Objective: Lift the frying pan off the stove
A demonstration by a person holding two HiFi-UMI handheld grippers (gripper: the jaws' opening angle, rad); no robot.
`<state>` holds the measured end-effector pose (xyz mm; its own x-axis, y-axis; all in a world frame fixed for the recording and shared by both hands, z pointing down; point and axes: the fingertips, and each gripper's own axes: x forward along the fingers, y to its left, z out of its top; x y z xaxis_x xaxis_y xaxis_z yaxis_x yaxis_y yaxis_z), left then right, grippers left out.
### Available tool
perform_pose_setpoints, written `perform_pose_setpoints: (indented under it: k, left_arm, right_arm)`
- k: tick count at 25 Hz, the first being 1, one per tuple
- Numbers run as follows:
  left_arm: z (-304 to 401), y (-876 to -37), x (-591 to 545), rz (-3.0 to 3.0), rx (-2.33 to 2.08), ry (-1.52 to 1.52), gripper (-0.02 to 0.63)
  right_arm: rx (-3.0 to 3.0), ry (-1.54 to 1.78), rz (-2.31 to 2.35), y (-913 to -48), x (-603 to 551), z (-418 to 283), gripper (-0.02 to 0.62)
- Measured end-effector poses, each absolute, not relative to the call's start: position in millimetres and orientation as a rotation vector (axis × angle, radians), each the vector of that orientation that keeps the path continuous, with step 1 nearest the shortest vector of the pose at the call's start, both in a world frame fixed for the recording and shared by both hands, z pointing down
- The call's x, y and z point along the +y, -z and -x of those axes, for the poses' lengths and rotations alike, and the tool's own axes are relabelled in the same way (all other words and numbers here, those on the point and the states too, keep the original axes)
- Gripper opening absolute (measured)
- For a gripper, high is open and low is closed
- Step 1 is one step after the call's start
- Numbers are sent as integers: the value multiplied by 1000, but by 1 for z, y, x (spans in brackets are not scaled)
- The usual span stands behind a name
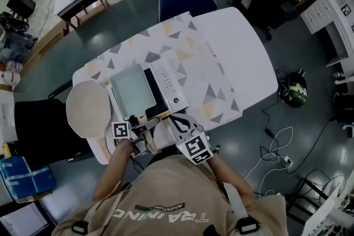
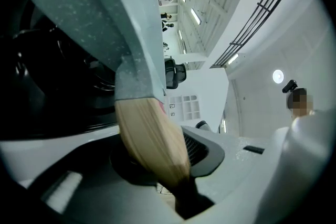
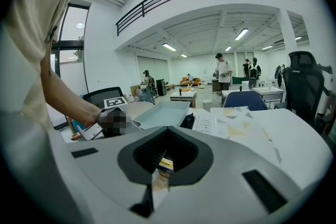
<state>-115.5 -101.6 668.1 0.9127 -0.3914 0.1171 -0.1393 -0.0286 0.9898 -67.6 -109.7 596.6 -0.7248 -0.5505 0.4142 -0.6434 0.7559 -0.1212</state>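
Note:
A square grey frying pan (image 1: 131, 87) sits on the white stove (image 1: 172, 84) near the table's front edge. Its wooden handle (image 1: 152, 118) points toward me. My left gripper (image 1: 141, 125) is at that handle. In the left gripper view the wooden handle (image 2: 152, 144) runs down between the jaws of the left gripper (image 2: 173, 186), with the pan's grey body (image 2: 94, 13) above it. My right gripper (image 1: 178, 120) hovers just right of the handle, its jaws apart and holding nothing. The right gripper view shows the pan (image 3: 163, 113) on the stove (image 3: 205, 124) ahead of that gripper (image 3: 157, 181).
A round beige board (image 1: 88, 109) lies left of the stove. A patterned cloth (image 1: 188, 58) covers the white table (image 1: 243, 58). A blue chair (image 1: 187, 0) stands at the far side, and cables (image 1: 276, 146) lie on the floor to the right.

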Motion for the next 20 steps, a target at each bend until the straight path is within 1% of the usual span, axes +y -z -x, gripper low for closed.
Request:
perform_pose_setpoints:
  k: [1, 3, 14, 20]
  left_arm:
    - [116, -670, -102, -1597, -427, 211, 101]
    - [116, -670, -102, -1582, -434, 223, 97]
    - [115, -671, -102, -1585, -497, 210, 95]
    - [113, -656, -98, -1561, -474, 230, 95]
  right_arm:
    - [-2600, -364, -919, -596, -111, 67, -3]
    - [-2601, -360, -921, -595, -113, 65, -4]
    - [-2611, -359, -875, -597, -115, 62, -4]
    - [-2629, -350, -837, -595, -115, 68, -4]
